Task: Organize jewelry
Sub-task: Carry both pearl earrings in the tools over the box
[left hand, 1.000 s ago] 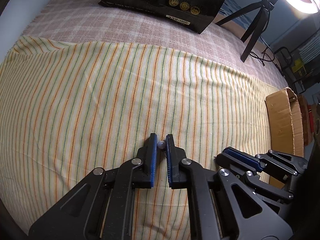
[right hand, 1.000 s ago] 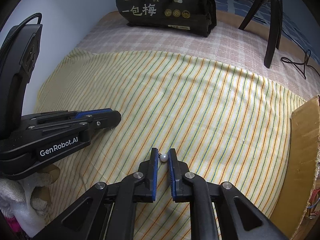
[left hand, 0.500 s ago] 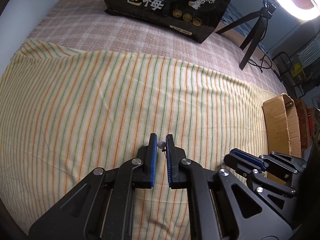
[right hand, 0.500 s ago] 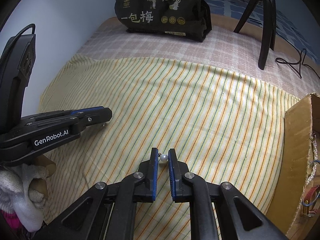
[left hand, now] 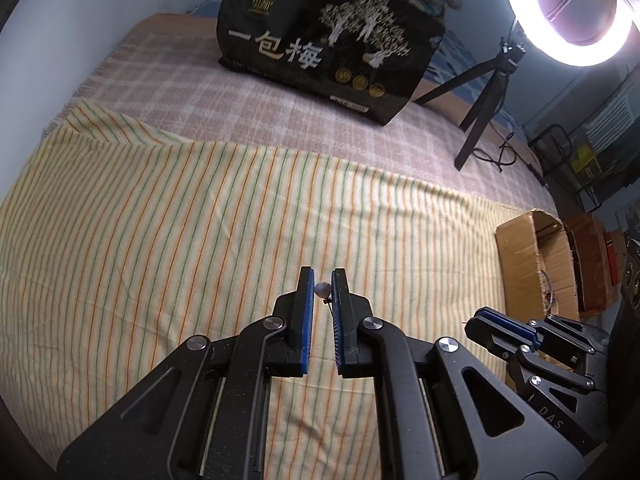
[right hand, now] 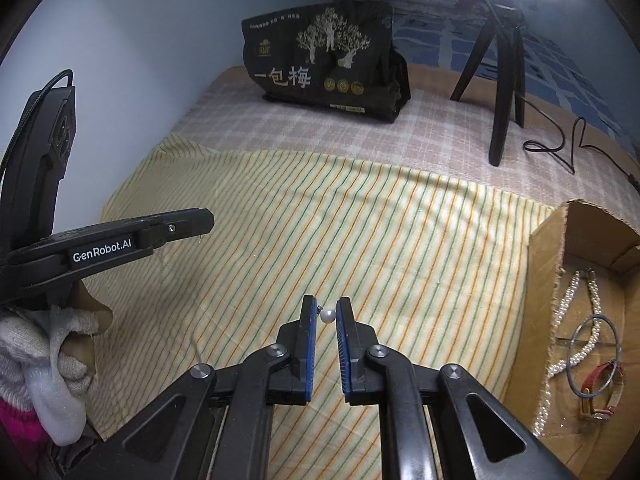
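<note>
A bedroom at home, set up for filming. The bed (left hand: 248, 92) wears a checked blanket under a striped cloth (left hand: 200, 220), folded bedding is piled by the wall, and a ring light (left hand: 568, 12) on a tripod (left hand: 488, 96) stands at the far edge.

Two pearl earrings (left hand: 322, 289) (right hand: 329, 315), one cardboard box (right hand: 546, 280), one black bag (left hand: 328, 40).

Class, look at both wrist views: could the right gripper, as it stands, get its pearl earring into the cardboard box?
Probably yes. The right gripper is shut on a pearl earring, and the cardboard box lies just to its right, open on top. Only bare striped cloth lies between. The left gripper is on the other side.
</note>
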